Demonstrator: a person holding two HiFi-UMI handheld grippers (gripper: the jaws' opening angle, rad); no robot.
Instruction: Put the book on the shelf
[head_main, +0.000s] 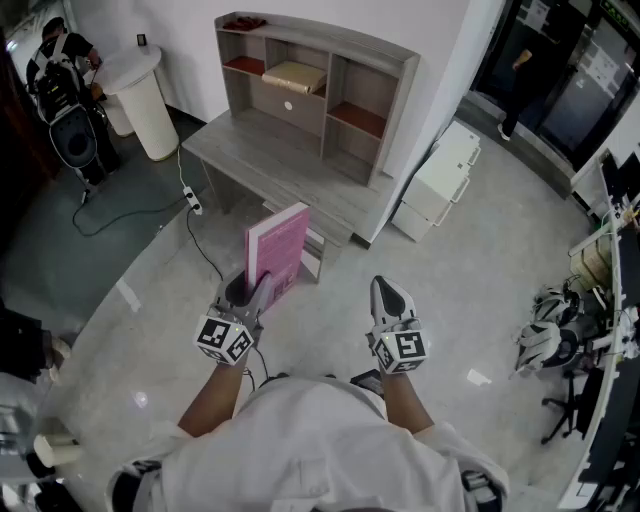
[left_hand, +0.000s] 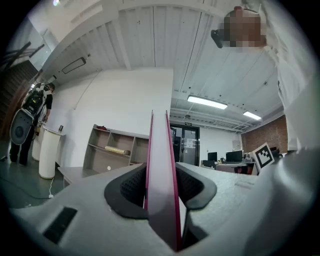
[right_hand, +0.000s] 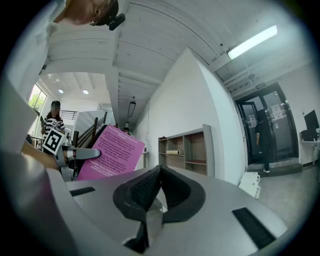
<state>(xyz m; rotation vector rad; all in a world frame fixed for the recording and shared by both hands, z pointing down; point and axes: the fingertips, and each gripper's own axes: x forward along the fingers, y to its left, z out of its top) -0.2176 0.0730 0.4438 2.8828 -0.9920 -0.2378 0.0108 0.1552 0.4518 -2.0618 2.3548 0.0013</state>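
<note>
A thin pink book (head_main: 278, 250) stands upright and edge-on between the jaws of my left gripper (head_main: 250, 290), which is shut on its lower part. In the left gripper view the book (left_hand: 162, 185) fills the gap between the black pads (left_hand: 131, 187). My right gripper (head_main: 388, 295) hangs beside it, shut and empty; its pads (right_hand: 145, 192) meet. From the right gripper view the book's pink cover (right_hand: 107, 152) shows at left. The grey wooden shelf (head_main: 320, 80) with open compartments stands ahead on a grey desk (head_main: 270, 160), well beyond both grippers.
A yellowish roll (head_main: 293, 75) lies in an upper compartment of the shelf. A white round bin (head_main: 148, 100) and a speaker (head_main: 75, 140) stand at left, with a cable (head_main: 190, 205) on the floor. A white cabinet (head_main: 440, 180) is right of the desk. One person stands far left, another in the doorway (head_main: 520, 70).
</note>
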